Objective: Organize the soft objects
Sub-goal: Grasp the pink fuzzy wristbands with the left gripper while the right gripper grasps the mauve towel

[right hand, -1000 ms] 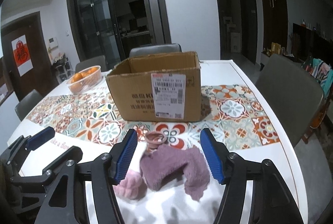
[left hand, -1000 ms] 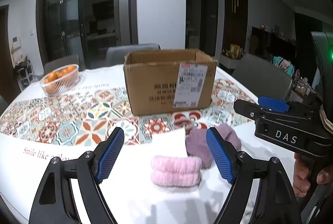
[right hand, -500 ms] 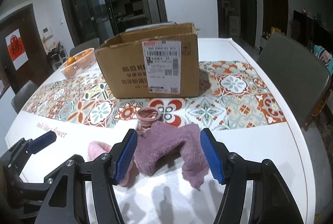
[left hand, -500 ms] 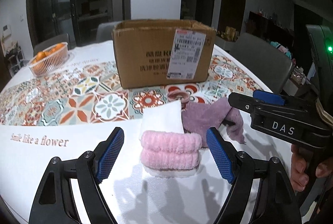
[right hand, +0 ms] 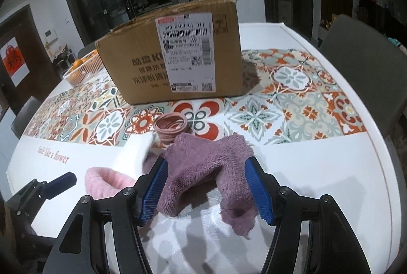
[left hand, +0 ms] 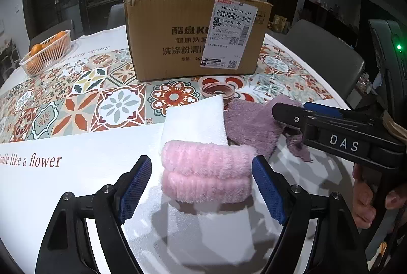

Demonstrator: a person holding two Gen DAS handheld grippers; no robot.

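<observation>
Pink fluffy roll (left hand: 207, 173), ribbed pile, sits btwn blue-padded fingers (left hand: 134, 188) of left gripper (left hand: 203, 191), frame black. White cloth (left hand: 195, 122) just beyond the pink. Purple towel (right hand: 208, 172), mauve shaggy pile, btwn blue pads of right gripper (right hand: 206, 188), also black w/ white "DAS" lettering. Ahead of it a small cup (right hand: 171, 126), dusty pink w/ brown-red swirl stripes. Further ahead: brown cardboard box (left hand: 178, 34), dark print, white label w/ black barcode + red strip. Tablecloth (left hand: 76, 106) white near the tools w/ dark script text, beyond that orange/teal/cream floral tile pattern. Far left: orange fruit in white mesh basket (left hand: 47, 52).
</observation>
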